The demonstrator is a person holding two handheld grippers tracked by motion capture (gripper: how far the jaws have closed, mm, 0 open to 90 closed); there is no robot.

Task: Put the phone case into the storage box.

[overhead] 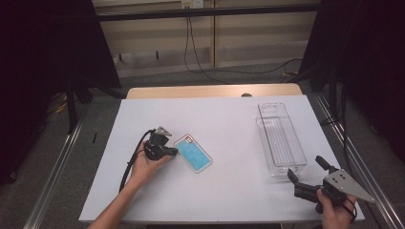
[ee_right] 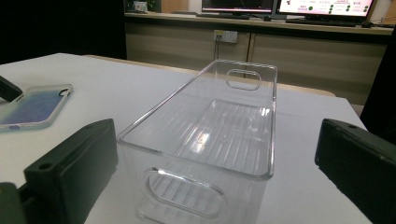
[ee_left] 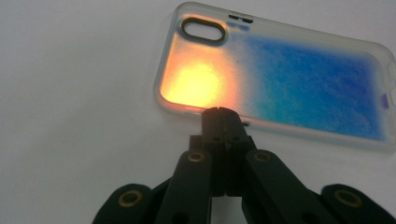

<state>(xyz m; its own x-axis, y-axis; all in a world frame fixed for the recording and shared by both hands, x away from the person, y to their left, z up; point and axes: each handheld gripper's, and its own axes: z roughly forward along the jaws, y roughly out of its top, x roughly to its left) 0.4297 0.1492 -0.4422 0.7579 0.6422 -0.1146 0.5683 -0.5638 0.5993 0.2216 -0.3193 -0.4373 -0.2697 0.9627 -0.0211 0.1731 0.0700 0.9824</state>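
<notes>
Phone case [overhead: 192,152] lies flat on the white counter [overhead: 229,191], well to the left of the clear bin [overhead: 281,139], and nothing has been lifted yet. At its near long edge the left tool [ee_left: 222,112] has its jaws pressed together, tips touching the case's rim rather than clamped on it, so I judge it is nudging the case, not gripping it. The right tool [overhead: 306,172] waits just in front of the bin's near end with its jaws wide apart and nothing between them. Judging by the layout, getting the case into the bin is all still to do. The bin holds nothing, and bare counter lies between case and bin, so nothing blocks the way
</notes>
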